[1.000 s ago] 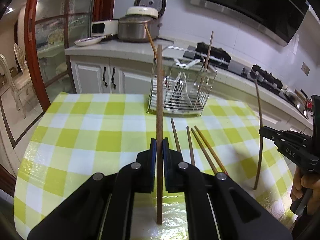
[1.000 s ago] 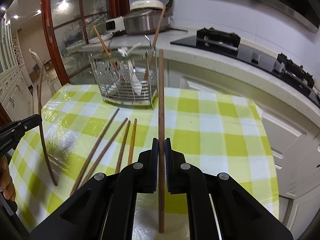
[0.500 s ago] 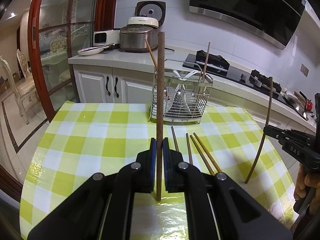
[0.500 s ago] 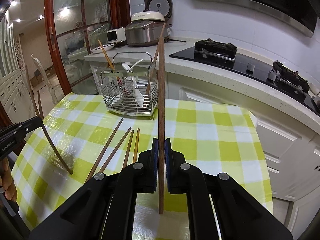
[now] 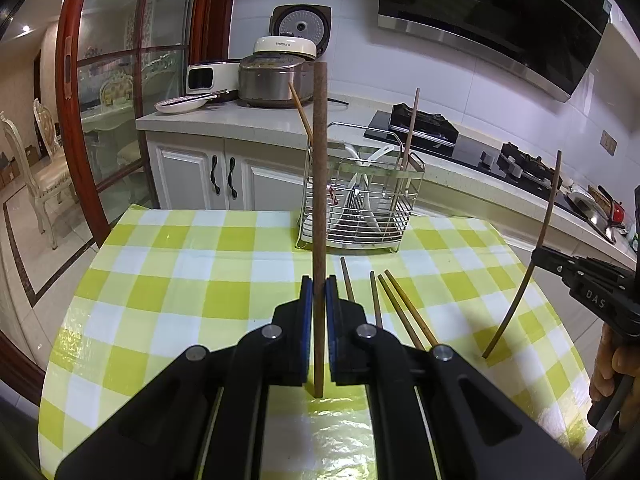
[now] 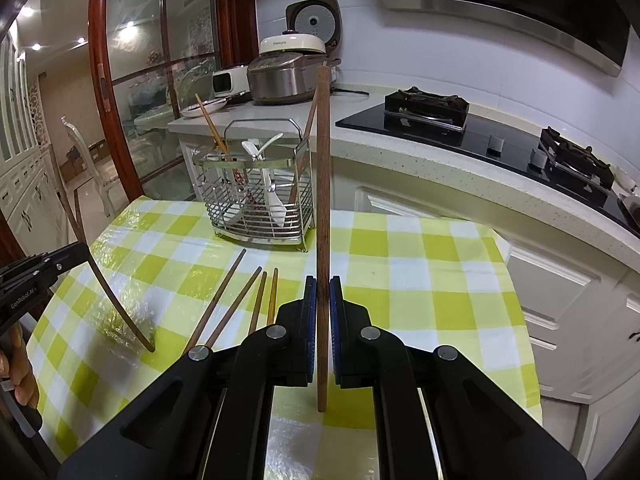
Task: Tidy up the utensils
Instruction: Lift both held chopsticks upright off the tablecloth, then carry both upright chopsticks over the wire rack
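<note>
My left gripper (image 5: 319, 292) is shut on a brown chopstick (image 5: 319, 184) that stands upright between the blue pads. My right gripper (image 6: 322, 292) is shut on a second brown chopstick (image 6: 323, 184), also upright. Each gripper shows in the other's view: the right gripper (image 5: 540, 254) at the right edge, the left gripper (image 6: 82, 250) at the left edge. Several loose chopsticks (image 5: 400, 308) (image 6: 240, 304) lie on the checked tablecloth between them. Behind them stands a wire utensil rack (image 5: 414, 184) (image 6: 256, 160) with white spoons and two chopsticks in it.
The table (image 5: 180, 280) carries a yellow-and-white checked cloth and ends close behind the rack. Beyond it runs a white counter (image 5: 224, 120) with a rice cooker (image 5: 276, 80) and a gas hob (image 6: 424, 108). A person's hand (image 5: 608, 368) holds the right gripper.
The right gripper has risen a little with its chopstick, which now leans more in the left wrist view. The left gripper has hardly moved. Both grips are unchanged.
</note>
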The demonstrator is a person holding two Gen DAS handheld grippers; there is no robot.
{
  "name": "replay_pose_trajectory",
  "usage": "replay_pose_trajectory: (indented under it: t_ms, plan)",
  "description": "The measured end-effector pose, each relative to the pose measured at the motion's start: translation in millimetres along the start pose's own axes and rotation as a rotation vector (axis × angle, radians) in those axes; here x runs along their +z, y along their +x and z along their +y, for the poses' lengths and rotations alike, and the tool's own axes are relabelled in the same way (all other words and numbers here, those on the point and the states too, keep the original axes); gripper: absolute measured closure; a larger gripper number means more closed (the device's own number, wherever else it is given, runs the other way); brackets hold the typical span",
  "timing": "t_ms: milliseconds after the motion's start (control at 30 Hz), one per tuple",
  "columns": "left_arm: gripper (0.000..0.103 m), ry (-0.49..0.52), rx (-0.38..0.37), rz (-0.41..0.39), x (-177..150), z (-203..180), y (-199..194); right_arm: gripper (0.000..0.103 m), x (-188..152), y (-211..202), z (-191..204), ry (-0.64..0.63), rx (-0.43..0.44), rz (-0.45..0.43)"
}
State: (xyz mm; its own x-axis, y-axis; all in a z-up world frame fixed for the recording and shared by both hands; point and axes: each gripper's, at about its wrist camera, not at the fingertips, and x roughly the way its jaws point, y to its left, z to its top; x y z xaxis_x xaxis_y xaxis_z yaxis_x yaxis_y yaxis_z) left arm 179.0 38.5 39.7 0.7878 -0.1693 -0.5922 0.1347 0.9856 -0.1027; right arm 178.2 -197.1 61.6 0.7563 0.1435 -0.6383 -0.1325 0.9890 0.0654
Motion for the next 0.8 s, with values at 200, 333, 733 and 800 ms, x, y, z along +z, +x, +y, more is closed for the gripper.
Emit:
replay_pose_trajectory:
  t_ms: [200,333,733,800]
  plan:
    - [0.096,0.01,-0.01,-0.02,11.3,-3.6,-1.9,0.096,8.0,-4.3,1.4,0.003,0.006,-0.023]
    - [0.096,0.021,-0.016,-0.043,24.2,-6.8,-4.4,0.096,19.1,-6.1,3.3,0.003,0.016,-0.042]
    - [0.096,0.059,-0.039,-0.153,86.6,-21.3,-10.8,0.096,87.8,-13.1,15.9,-0.022,0.053,-0.138]
    - [0.096,0.065,-0.039,-0.179,100.7,-23.3,-11.3,0.096,102.7,-13.2,17.6,-0.025,0.053,-0.159]
